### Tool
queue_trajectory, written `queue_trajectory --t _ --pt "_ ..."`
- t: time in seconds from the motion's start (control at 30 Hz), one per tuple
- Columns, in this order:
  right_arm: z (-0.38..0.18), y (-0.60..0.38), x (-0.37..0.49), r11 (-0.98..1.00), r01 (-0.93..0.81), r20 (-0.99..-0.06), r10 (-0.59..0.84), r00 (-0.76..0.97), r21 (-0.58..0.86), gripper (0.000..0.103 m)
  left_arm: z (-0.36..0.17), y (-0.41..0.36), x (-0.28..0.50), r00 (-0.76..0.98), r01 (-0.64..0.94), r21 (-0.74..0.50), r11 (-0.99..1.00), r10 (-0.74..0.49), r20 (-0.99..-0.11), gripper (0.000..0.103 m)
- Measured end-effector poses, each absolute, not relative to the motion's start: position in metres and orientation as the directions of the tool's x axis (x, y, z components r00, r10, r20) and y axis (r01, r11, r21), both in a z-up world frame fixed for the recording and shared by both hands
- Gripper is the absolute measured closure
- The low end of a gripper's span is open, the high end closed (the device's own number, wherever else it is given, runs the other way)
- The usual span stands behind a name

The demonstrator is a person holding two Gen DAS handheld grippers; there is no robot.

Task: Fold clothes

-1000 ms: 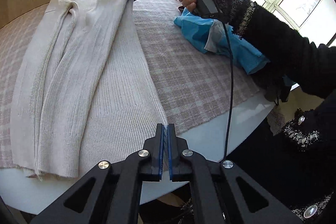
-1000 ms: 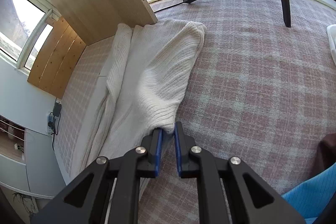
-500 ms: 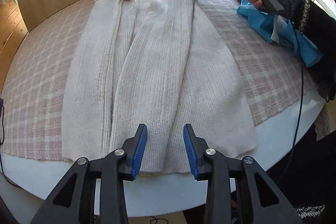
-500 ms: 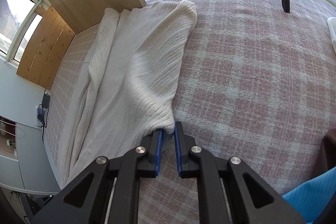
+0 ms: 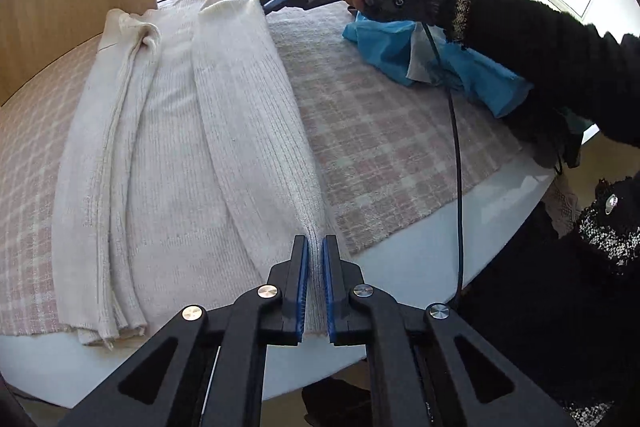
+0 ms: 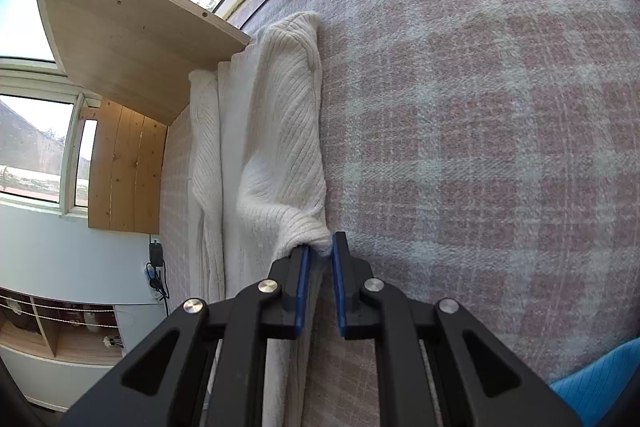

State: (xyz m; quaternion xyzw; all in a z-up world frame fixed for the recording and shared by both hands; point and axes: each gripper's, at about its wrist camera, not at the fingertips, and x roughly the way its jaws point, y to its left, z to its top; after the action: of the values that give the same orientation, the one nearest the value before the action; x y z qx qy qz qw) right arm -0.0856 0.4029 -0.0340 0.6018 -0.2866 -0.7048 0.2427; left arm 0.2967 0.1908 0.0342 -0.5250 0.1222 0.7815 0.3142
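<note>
A cream ribbed sweater (image 5: 176,147) lies lengthwise on the pink checked tablecloth (image 5: 380,131), folded into long strips. My left gripper (image 5: 315,247) is shut on the sweater's near right hem at the table's front edge. Its far right corner is pinched by my right gripper (image 5: 266,7), held by a person's hand in a black sleeve. In the right wrist view the right gripper (image 6: 319,251) is shut on a bunched fold of the sweater (image 6: 280,147), which stretches away along the cloth.
A crumpled blue garment (image 5: 432,63) lies on the cloth at the right, under the person's arm. A black cable (image 5: 456,163) hangs from the right gripper over the white table rim (image 5: 420,243). A wooden panel (image 6: 132,39) stands at the far left.
My left gripper was shut empty, opened over the near hem, and is now shut on the sweater's near right edge. The right side panel has been drawn in narrower, and the right gripper keeps its hold.
</note>
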Motion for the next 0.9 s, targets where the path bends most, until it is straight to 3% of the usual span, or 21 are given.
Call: queue_trajectory --t 0.13,0.27,0.33,0.57,0.6,0.63,0.7,0.83,0.9 --pt "-0.033 0.398 -0.082 -0.746 0.032 -0.736 -0.662 -0.145 0.665 0.092 0.028 0.197 0.301 -0.224 -0.607 -0.17 -0.776 0.373 -0.9 0.084" --pt "-0.022 0.396 -0.079 -0.757 0.07 -0.746 -0.652 -0.137 0.649 0.091 0.053 0.165 0.3 -0.271 -0.533 -0.238 -0.812 0.431 -0.861 0.063" --pt "-0.019 0.393 -0.075 -0.773 0.095 -0.763 -0.634 -0.123 0.627 0.09 0.051 0.146 0.291 -0.285 -0.458 -0.264 -0.848 0.422 -0.861 0.062" --pt "0.005 0.4 -0.064 -0.866 0.193 -0.851 -0.494 -0.179 0.462 0.089 0.021 0.152 0.27 -0.223 -0.413 -0.331 -0.848 0.447 -0.866 0.067" --pt "0.012 0.406 -0.062 -0.875 0.195 -0.853 -0.479 -0.206 0.444 0.089 0.017 0.158 0.27 -0.221 -0.425 -0.318 -0.848 0.437 -0.872 0.084" --pt "0.019 0.411 -0.061 -0.879 0.199 -0.85 -0.473 -0.232 0.434 0.089 0.015 0.161 0.269 -0.224 -0.42 -0.3 -0.856 0.419 -0.88 0.093" --pt "0.034 0.413 -0.061 -0.862 0.225 -0.818 -0.503 -0.277 0.454 0.088 0.016 0.162 0.268 -0.228 -0.411 -0.304 -0.86 0.42 -0.878 0.095" --pt "0.045 0.386 -0.076 -0.801 0.297 -0.768 -0.59 -0.249 0.519 0.057 0.018 0.161 0.267 -0.229 -0.408 -0.307 -0.86 0.422 -0.877 0.095" --pt "0.033 0.359 -0.086 -0.812 0.33 -0.802 -0.56 -0.207 0.481 0.057 0.016 0.16 0.266 -0.226 -0.395 -0.315 -0.863 0.424 -0.877 0.096"
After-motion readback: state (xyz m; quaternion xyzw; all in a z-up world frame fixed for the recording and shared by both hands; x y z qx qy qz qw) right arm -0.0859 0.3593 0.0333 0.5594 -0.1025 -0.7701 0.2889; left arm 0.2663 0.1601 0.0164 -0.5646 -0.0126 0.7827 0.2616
